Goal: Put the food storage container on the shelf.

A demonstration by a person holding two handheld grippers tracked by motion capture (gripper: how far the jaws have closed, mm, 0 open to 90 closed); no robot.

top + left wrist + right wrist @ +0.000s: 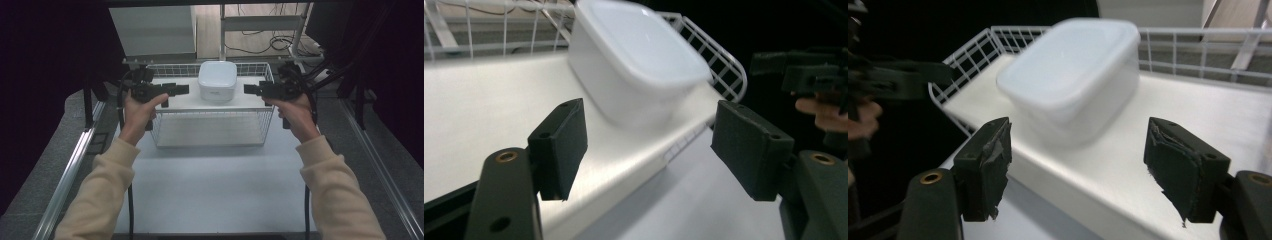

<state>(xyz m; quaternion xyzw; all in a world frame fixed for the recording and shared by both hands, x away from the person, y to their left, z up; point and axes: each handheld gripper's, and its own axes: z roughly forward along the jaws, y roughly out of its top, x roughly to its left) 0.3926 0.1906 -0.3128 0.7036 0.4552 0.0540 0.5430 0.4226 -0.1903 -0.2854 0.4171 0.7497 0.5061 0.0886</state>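
Now, at the left of the high view, the left gripper [184, 90] points inward at the white box [217, 81], its jaws spread wide with nothing between them, stopping just short of the box. In the middle, the box with its lid on sits on the white shelf [185, 101] of a wire basket [210, 131], toward the back, touched by neither gripper. On the right, the right gripper [248, 89] faces the box from the opposite side, its jaws likewise wide apart and empty, close to the box.
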